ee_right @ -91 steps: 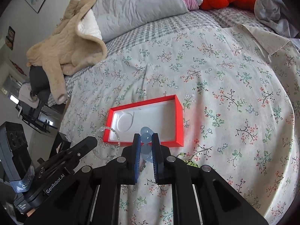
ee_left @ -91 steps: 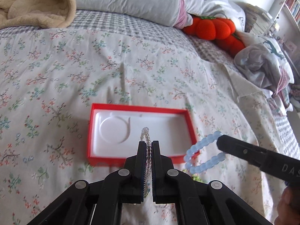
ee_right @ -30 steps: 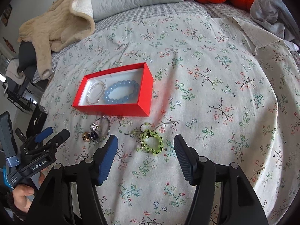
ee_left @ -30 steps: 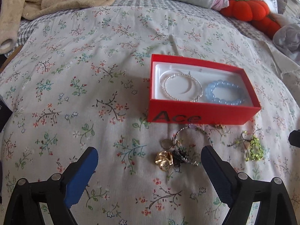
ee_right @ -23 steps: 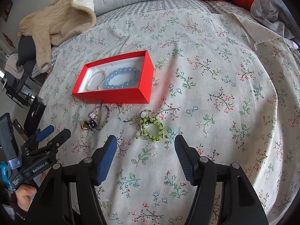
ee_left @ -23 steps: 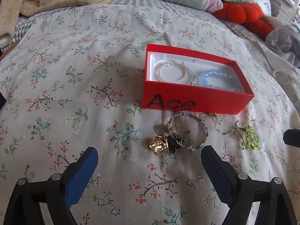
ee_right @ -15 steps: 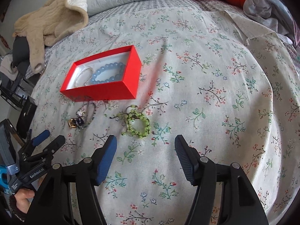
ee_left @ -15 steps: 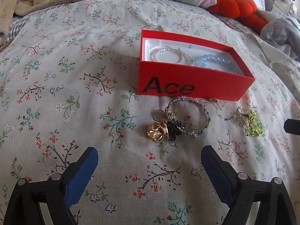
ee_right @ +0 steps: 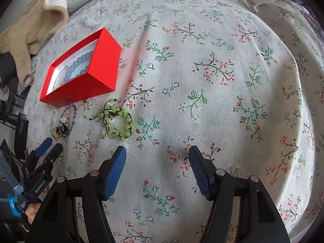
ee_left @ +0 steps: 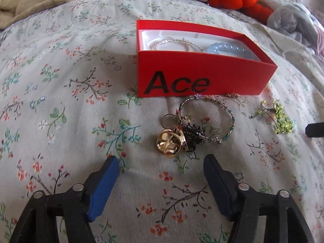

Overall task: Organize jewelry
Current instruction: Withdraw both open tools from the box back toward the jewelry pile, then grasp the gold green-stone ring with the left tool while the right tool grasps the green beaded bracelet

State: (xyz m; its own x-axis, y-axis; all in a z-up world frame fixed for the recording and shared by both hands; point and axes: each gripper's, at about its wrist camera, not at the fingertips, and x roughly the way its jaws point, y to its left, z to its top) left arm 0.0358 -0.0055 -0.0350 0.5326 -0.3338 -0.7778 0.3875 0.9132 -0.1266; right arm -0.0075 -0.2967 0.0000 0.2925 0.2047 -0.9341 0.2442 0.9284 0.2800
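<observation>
Two bracelets sit in the red cardboard box (ee_left: 202, 77); gold tangle (ee_left: 172, 139) and green beaded bracelet (ee_right: 118, 121) remain on the bed. Left hand-held gripper (ee_left: 160, 167), jaws just narrowed, and right hand-held gripper (ee_right: 157, 158) are both open, empty.

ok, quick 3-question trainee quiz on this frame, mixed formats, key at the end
1. True or false: the green bead bracelet lies inside the red box.
2. Which bracelets are in the box? A) pale blue bead bracelet and thin silver one B) green and gold C) none
3. Fill in: the gold piece lies on the bedspread ahead of the ___ gripper.

Key: 1 false; 2 A; 3 left
</observation>
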